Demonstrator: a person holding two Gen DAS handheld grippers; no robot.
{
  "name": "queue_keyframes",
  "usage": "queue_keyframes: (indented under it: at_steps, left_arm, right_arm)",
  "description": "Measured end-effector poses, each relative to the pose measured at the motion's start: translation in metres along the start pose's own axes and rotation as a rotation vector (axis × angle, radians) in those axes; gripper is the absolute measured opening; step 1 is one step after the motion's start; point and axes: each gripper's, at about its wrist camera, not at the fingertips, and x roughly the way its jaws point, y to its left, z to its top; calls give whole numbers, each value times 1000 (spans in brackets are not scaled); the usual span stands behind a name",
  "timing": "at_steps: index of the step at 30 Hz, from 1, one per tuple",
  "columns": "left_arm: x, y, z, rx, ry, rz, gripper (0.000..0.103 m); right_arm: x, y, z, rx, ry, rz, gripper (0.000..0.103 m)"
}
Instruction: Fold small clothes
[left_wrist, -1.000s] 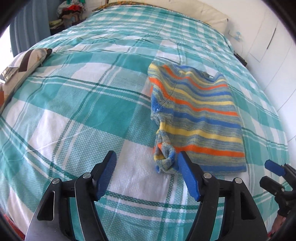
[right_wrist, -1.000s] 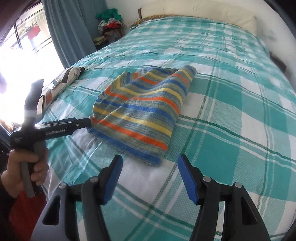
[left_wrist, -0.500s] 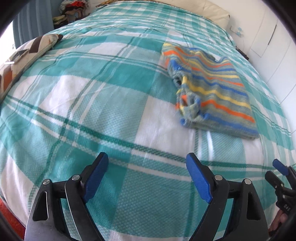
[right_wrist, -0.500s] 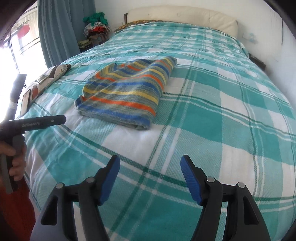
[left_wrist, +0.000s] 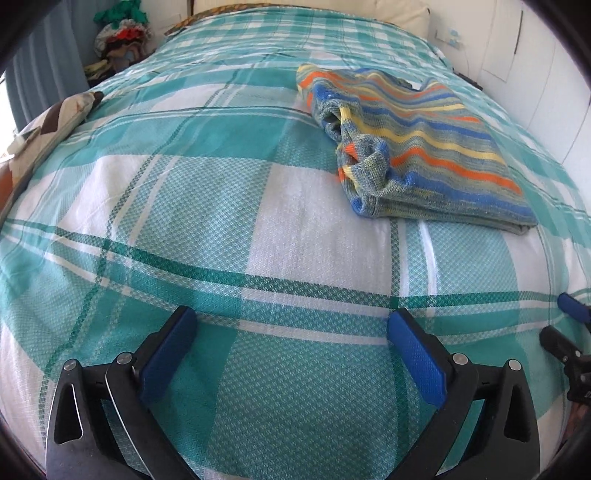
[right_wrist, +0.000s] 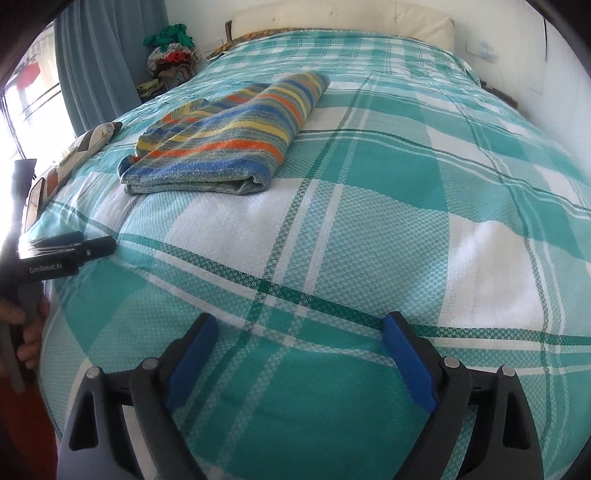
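A striped knit garment (left_wrist: 417, 144) in blue, orange, yellow and grey lies folded flat on the bed, with a bunched sleeve end at its near left corner. In the right wrist view the same folded garment (right_wrist: 225, 136) sits at the upper left. My left gripper (left_wrist: 291, 325) hangs well short of it over the bedspread, jaws still opening, nothing between them. My right gripper (right_wrist: 299, 328) is likewise back from the garment, jaws opening and empty. The left gripper's body (right_wrist: 66, 254) shows at the left edge of the right wrist view, held by a hand (right_wrist: 26, 332).
The bed carries a teal and white plaid bedspread (left_wrist: 207, 206). A patterned cushion (left_wrist: 48, 125) lies at the left edge. A cream pillow (right_wrist: 340, 22) rests at the headboard. A pile of clothes (right_wrist: 171, 55) and a blue curtain (right_wrist: 88, 66) stand beyond the bed's left side.
Both grippers have drawn back and lower from the folded garment, which now lies farther off. Both sets of jaws have spread wider. The garment stays put on the bed.
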Motion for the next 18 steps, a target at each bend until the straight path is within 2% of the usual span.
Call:
queue_keyframes:
  at_steps: [18]
  left_arm:
    - [1, -3, -1, 12, 4, 22, 103]
  right_arm:
    - [3, 5, 0, -17, 8, -24, 95]
